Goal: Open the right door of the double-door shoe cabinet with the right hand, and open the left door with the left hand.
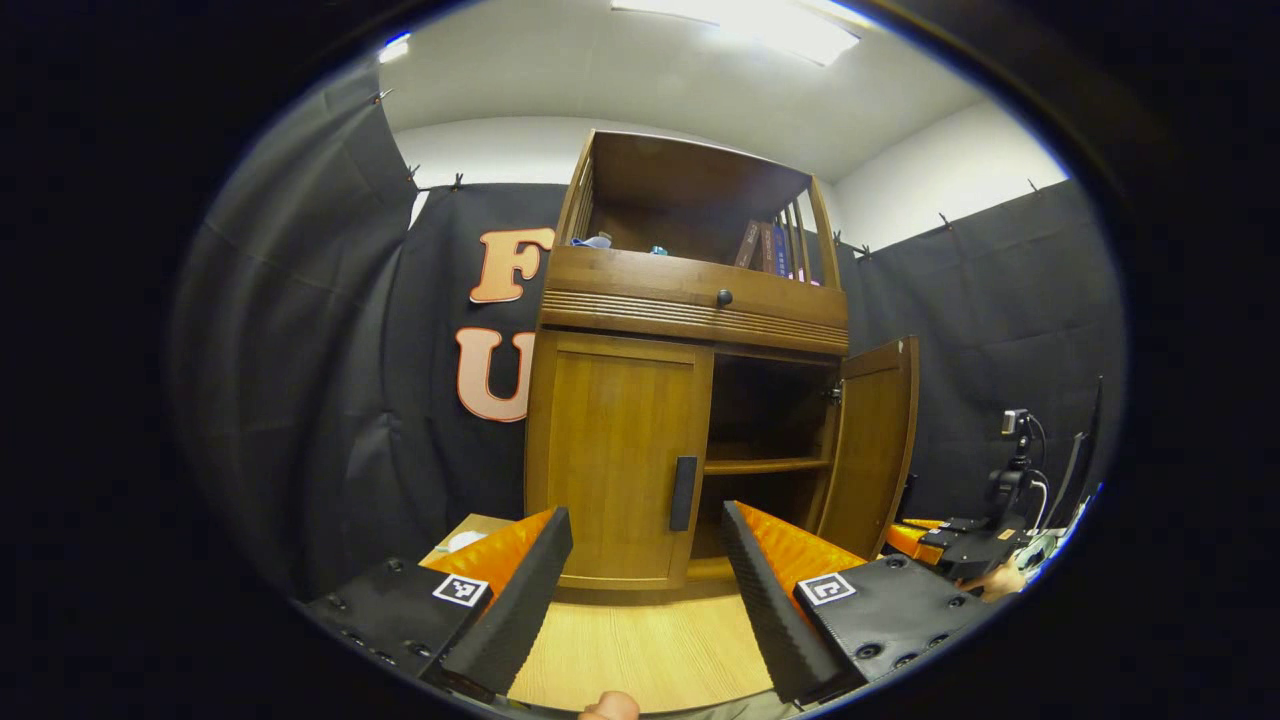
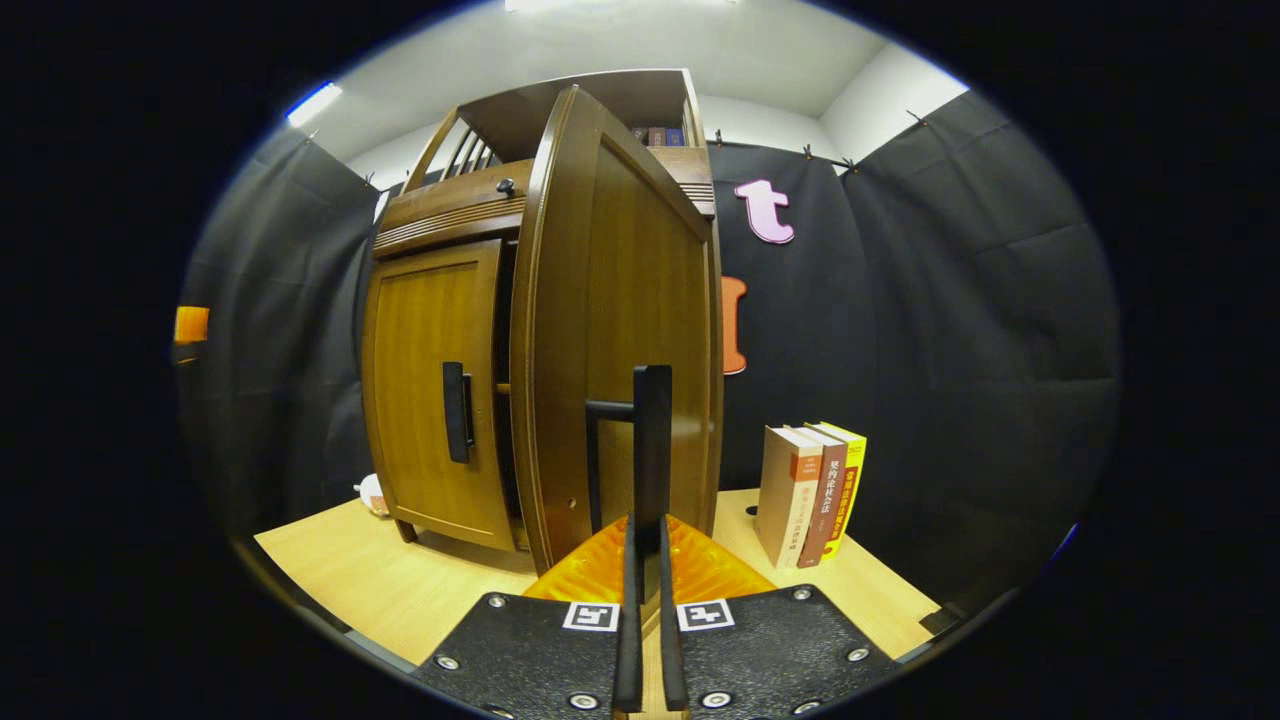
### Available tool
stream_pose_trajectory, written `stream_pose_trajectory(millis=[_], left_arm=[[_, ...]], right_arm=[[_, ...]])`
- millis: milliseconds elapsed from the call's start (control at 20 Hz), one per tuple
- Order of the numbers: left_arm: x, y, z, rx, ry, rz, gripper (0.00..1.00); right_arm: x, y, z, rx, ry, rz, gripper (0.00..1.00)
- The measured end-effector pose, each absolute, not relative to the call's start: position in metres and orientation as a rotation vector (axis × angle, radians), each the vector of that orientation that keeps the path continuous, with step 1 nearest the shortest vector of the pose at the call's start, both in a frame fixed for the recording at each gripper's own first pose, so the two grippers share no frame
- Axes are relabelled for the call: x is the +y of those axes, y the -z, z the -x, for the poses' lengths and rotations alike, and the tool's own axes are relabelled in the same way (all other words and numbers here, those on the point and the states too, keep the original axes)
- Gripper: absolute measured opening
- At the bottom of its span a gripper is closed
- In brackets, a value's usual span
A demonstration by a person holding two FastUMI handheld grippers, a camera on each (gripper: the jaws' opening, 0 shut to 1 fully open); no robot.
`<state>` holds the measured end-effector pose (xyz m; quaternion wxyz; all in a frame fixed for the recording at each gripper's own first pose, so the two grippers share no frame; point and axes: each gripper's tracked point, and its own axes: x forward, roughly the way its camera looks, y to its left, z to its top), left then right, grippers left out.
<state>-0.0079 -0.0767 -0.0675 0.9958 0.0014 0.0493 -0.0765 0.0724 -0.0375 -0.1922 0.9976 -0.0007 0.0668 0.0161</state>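
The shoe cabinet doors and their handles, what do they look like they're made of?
The right door and left door look like brown wood or wood veneer with a smooth satin finish: vertical grain and soft sheen show. The left door handle and right door handle are dark matte bars, perhaps painted metal or plastic; the pictures cannot settle which.

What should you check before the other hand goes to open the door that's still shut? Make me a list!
1. Right door swung open: ok.
2. Right gripper shut on the right door handle: ok.
3. Left door closed, waiting: ok.
4. Left gripper open wide enough for the left door handle: ok.
5. Left gripper lined up with that handle: ok, roughly.
6. Books out of the open door's way: cannot tell.
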Motion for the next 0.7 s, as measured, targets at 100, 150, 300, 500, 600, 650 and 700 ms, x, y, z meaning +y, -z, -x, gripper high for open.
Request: stream_pose_trajectory(millis=[100, 150, 300, 500, 600, 650, 700], left_arm=[[-0.083, 0.069, 0.005, 0.1, 0.167, 0.0, 0.96], [-0.085, 0.068, 0.002, 0.097, 0.171, 0.004, 0.96], [-0.093, 0.073, -0.005, 0.102, 0.187, 0.015, 0.94], [-0.097, 0.076, -0.012, 0.1, 0.189, 0.016, 0.99], [-0.095, 0.075, -0.021, 0.08, 0.174, 0.017, 0.99], [-0.095, 0.076, -0.026, 0.074, 0.17, 0.022, 0.99], [-0.096, 0.077, -0.031, 0.073, 0.168, 0.031, 0.99]], right_arm=[[-0.051, 0.189, -0.07, 0.13, -0.002, 0.002, 0.03], [-0.056, 0.189, -0.069, 0.133, 0.005, 0.005, 0.02], [-0.074, 0.19, -0.068, 0.128, 0.029, 0.005, 0.02], [-0.09, 0.188, -0.067, 0.124, 0.04, 0.005, 0.02], [-0.098, 0.189, -0.066, 0.122, 0.043, 0.015, 0.02], [-0.103, 0.188, -0.066, 0.122, 0.047, 0.017, 0.02], [-0.109, 0.188, -0.065, 0.12, 0.051, 0.018, 0.02]])
